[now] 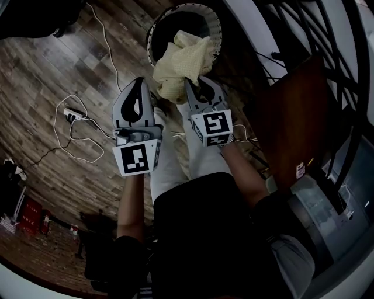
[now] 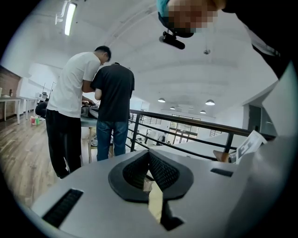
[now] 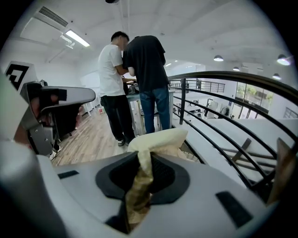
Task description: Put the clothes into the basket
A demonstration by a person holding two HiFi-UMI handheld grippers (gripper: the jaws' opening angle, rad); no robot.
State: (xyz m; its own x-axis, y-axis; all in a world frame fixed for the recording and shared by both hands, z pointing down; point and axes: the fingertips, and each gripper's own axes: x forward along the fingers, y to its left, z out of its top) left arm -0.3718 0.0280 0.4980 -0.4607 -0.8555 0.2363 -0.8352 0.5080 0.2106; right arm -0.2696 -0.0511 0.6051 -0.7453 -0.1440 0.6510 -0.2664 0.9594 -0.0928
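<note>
One yellow cloth [image 1: 175, 61], one basket [image 1: 216, 23], a left tool [image 1: 142, 82] and a right tool [image 1: 190, 83], two standing people [image 3: 113, 79].

Dim head view — bright ceiling lights [image 2: 70, 17] elsewhere; fisheye edges vignetted.

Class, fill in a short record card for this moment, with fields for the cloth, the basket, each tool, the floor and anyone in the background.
Cloth: pale yellow, bunched, held up over the basket's mouth
Basket: round, dark inside, pale ribbed rim, standing on the floor
Right tool: shut on the cloth
Left tool: jaws together; thin pale strip in the slot, unclear what it is
Floor: wood planks, white power strip lying on it
Background: two people standing
</note>
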